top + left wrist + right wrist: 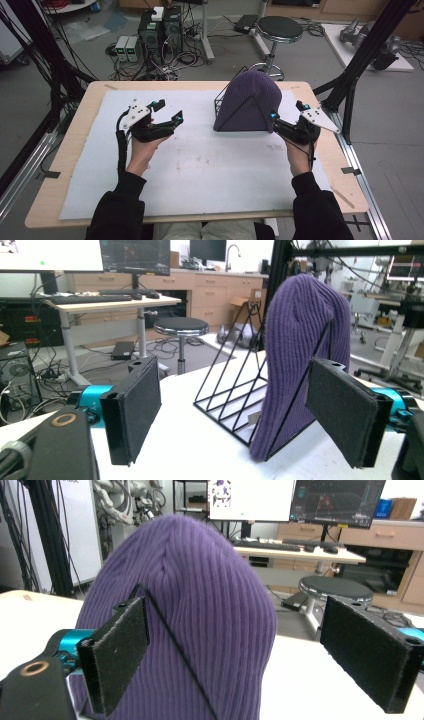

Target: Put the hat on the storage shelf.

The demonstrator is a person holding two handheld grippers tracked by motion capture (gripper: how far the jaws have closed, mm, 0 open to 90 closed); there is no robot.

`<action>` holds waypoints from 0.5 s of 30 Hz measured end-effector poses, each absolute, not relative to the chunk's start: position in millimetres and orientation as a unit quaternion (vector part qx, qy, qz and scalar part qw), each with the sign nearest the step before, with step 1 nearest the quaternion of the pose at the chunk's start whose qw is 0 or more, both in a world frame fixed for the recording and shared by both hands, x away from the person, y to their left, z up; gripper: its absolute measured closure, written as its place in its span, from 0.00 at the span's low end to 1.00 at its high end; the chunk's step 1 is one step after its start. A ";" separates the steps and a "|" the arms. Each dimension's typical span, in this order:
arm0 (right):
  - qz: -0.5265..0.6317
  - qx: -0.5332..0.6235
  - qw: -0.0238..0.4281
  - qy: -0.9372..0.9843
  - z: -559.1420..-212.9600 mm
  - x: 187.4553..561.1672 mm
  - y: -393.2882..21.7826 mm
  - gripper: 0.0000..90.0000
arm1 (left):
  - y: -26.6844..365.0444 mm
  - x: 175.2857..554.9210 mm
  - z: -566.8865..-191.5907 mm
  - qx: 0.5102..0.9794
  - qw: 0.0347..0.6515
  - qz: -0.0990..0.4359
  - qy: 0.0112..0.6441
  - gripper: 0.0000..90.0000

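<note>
In the high view, a purple knitted hat point(250, 102) is seen draped over a black wire rack point(220, 102), which stands on the white mat point(200, 165) covering the table point(75, 145). The left gripper point(170, 111) is held well apart from the hat, out on the open mat to the side of the rack, its fingers spread with nothing between them. It is carried by a hand point(142, 152) whose forearm, in a dark sleeve, reaches in from the table's near edge, the gripper lying roughly level and aimed toward the hat. The right gripper point(286, 114) is held just beside the hat's other flank, its fingers set apart, one fingertip close against the knit; contact cannot be told. Its hand point(298, 155) is likewise brought in from the near edge with the gripper angled in toward the hat.

In the left gripper view, the hat point(300, 355) and the rack point(235, 385) are seen beyond the spread fingers point(137, 405), apart from them; the far finger overlaps the hat's lower edge in the picture only. The hat is hung over the rack's slanted frame, its hem reaching down to the mat.

In the right gripper view, the hat point(195, 615) is seen near, ahead of the gap between the parted fingers point(120, 652), one finger lying before the knit. A rack wire is traced across the cloth. No clamping is seen.
</note>
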State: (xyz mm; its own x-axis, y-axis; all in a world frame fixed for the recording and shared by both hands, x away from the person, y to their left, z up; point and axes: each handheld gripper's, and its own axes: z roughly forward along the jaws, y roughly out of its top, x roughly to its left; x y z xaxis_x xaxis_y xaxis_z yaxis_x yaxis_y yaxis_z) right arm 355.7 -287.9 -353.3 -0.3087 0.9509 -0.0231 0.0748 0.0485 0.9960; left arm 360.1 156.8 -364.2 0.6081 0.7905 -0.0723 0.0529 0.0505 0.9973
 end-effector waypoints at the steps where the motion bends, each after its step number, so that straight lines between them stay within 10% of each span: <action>1: 0.539 0.429 0.402 0.603 -353.7 355.3 -287.4 0.13 | 161.3 358.3 -365.7 0.622 0.643 0.290 0.339 0.25; 15: 0.551 0.412 0.427 0.587 -350.0 328.6 -289.8 0.13 | 219.1 330.2 -379.8 0.568 0.654 0.322 0.382 0.25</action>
